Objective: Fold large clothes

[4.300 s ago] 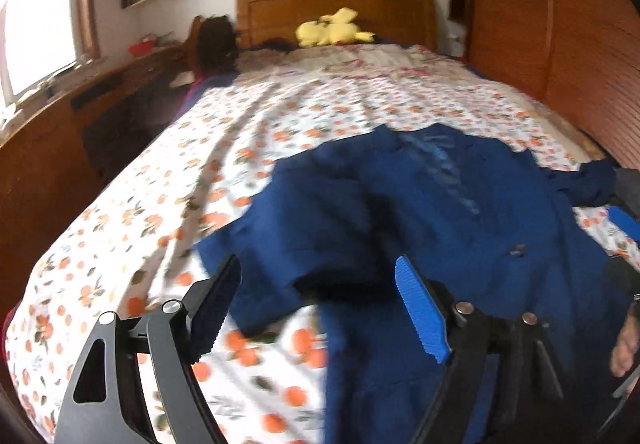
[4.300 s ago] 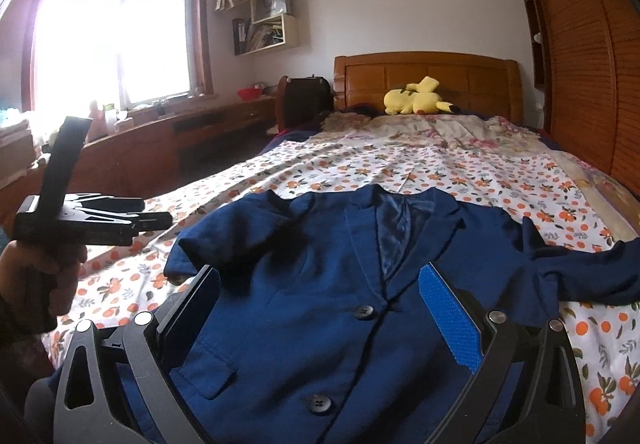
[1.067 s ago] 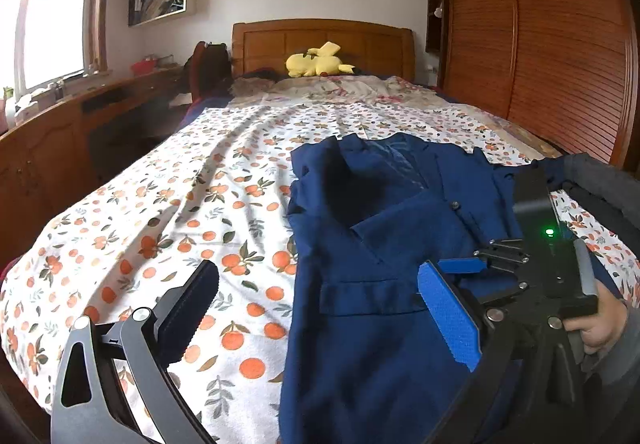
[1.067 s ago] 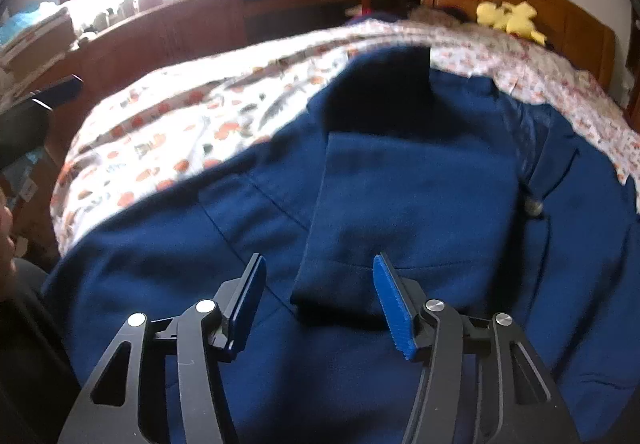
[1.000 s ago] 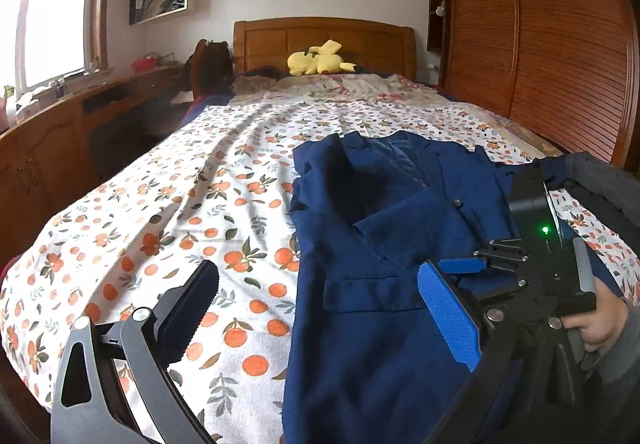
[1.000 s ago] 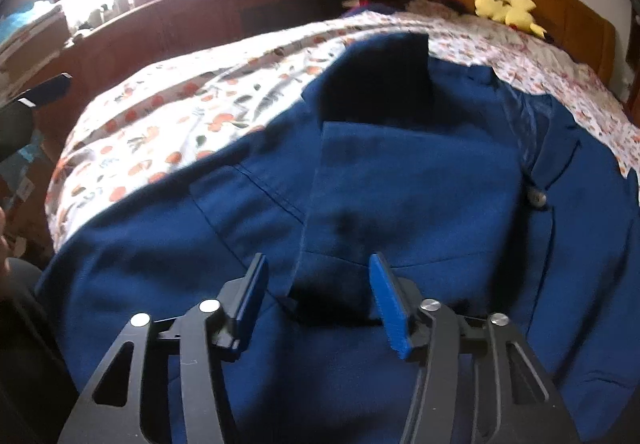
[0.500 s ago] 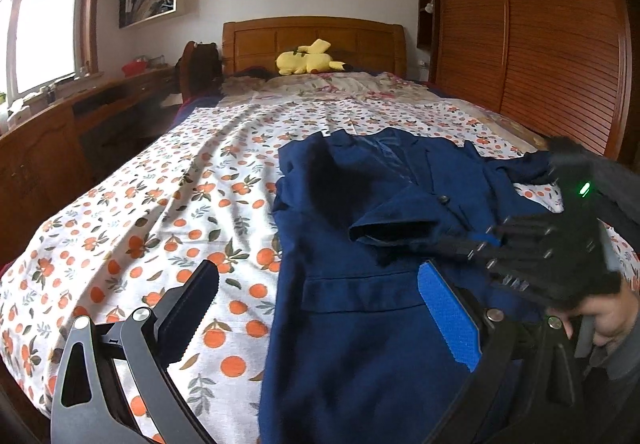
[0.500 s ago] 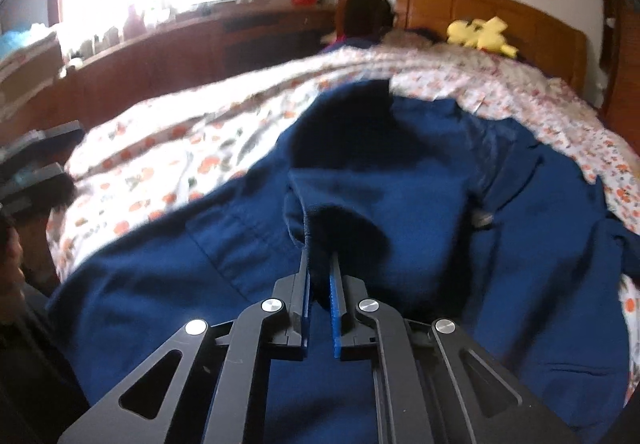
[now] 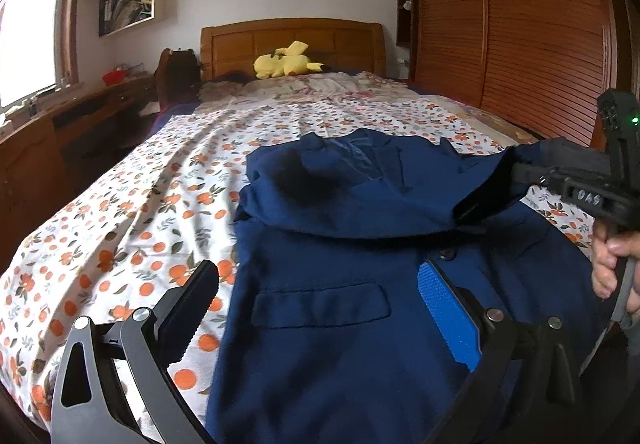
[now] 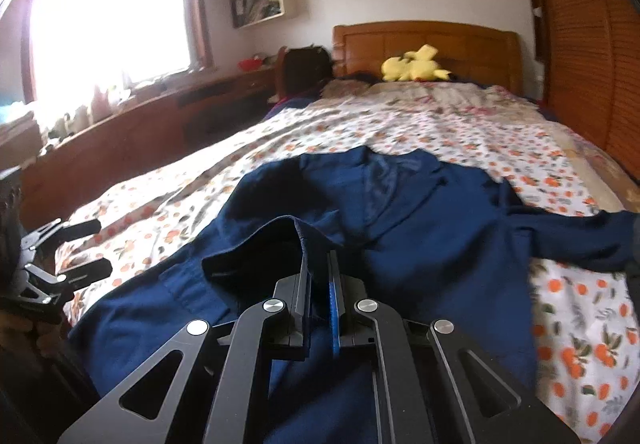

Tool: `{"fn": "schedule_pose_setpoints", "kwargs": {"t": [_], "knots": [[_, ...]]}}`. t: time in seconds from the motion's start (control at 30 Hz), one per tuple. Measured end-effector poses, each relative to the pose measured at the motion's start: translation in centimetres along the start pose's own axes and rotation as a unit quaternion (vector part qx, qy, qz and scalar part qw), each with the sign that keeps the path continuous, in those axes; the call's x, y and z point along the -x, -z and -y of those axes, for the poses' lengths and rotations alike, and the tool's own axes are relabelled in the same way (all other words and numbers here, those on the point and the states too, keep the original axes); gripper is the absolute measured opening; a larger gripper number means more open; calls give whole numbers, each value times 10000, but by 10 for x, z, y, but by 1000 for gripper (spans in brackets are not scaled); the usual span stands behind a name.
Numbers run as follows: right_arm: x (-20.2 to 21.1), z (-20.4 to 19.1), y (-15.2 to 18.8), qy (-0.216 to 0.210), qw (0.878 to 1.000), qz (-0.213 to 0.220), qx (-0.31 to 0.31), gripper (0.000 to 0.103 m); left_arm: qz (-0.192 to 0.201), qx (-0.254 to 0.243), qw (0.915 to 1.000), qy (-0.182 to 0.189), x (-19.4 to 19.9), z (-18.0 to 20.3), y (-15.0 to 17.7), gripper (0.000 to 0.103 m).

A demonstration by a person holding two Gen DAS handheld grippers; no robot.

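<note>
- Bedroom: the bed (image 9: 120,204) with orange-print sheet carries the jacket (image 9: 340,324) at frame centre.
- My right tongs (image 10: 320,284) just clenched on the sleeve cuff (image 10: 304,240) and lifted it; I judge it needs refolding.
- Left tongs (image 9: 316,308) released, empty.

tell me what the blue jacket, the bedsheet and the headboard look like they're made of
Blue jacket: looks like a woven suit fabric, matte navy, with a shinier lining at the collar; fibre can't be told.
Bedsheet: thin printed cloth, probably cotton or a blend, matte, wrinkling softly, orange-fruit pattern.
Headboard: wood, or possibly veneer, with a warm glossy finish and panelled sections.
</note>
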State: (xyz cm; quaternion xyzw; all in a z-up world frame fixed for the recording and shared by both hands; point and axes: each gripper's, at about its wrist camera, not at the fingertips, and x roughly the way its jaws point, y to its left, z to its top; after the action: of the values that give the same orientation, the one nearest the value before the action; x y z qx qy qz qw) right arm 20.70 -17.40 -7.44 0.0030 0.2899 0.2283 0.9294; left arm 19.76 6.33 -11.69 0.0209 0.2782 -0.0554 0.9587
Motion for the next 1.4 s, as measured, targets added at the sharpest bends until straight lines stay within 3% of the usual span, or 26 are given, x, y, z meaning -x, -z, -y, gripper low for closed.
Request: {"fn": "schedule_pose_setpoints", "kwargs": {"t": [0.2,0.53,0.73,1.0,1.4], "knots": [[24,29,10,235,9997,-23,-107,6,-12,-84,9999,114,-6,16,-3,100],[-1,32,46,191,9967,-765,200,8,-36,-185,9996,191,-17,37,-6,100],[9,22,45,77,9970,-684,341,34,-47,-227,9995,226,-22,43,-7,100],[7,1,45,-166,9962,-650,551,41,-42,-251,9994,225,-24,46,-7,100],[-28,-31,60,-333,9916,-948,814,64,-38,-246,9994,228,-24,46,-6,100]]}}
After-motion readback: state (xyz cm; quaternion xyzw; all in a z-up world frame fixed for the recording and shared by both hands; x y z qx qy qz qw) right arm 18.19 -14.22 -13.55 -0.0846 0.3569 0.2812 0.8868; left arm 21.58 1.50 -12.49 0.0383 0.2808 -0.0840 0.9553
